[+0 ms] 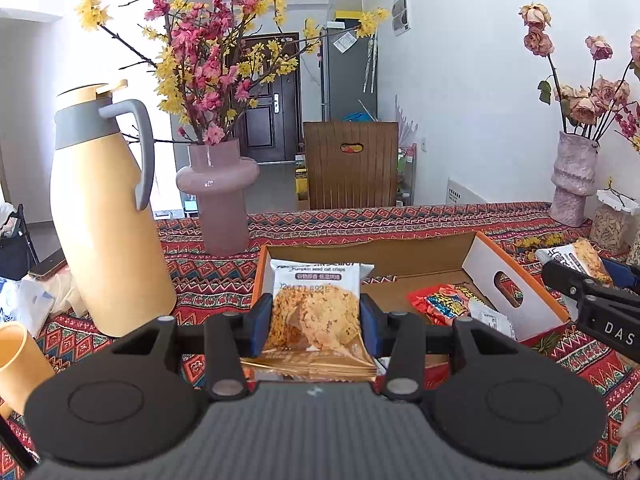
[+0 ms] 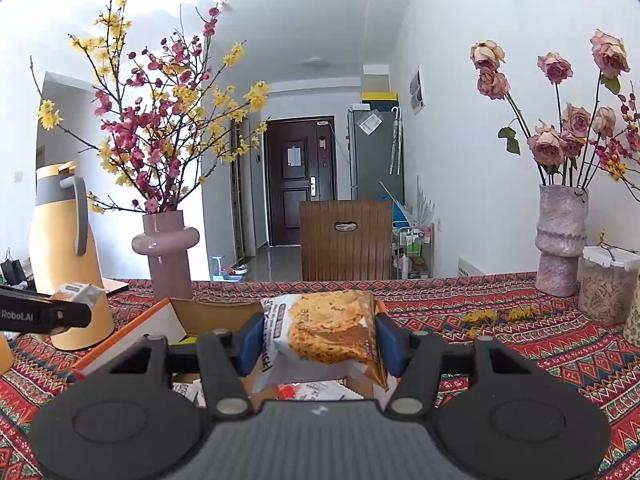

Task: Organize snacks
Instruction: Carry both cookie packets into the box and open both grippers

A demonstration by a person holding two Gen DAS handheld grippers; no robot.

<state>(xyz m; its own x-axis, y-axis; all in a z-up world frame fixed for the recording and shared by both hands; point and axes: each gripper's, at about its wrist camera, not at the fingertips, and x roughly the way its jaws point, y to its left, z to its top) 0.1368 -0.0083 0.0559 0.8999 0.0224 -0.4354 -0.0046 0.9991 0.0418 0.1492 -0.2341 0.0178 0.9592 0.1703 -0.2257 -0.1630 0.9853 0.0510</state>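
The bench, draped in a red patterned cloth, carries everything in this dining-room scene. At its left a tall yellow thermos jug with a grey handle stands upright, beside a mauve vase of pink and yellow blossom branches; a second, textured vase of dried roses stands at the far right.

Between them lies an open cardboard box with orange edges, holding a red snack packet and a white one next to it.

I hold my left gripper above the near edge of that box, its blue-padded jaws clamped on the sides of an upright oat crisp packet, labelled pumpkin seed oat crisps.

My right gripper hangs over the box too, its jaws clamped on a second oat crisp packet, this one turned sideways. Each gripper shows at the edge of the other's view, packet in its grip.
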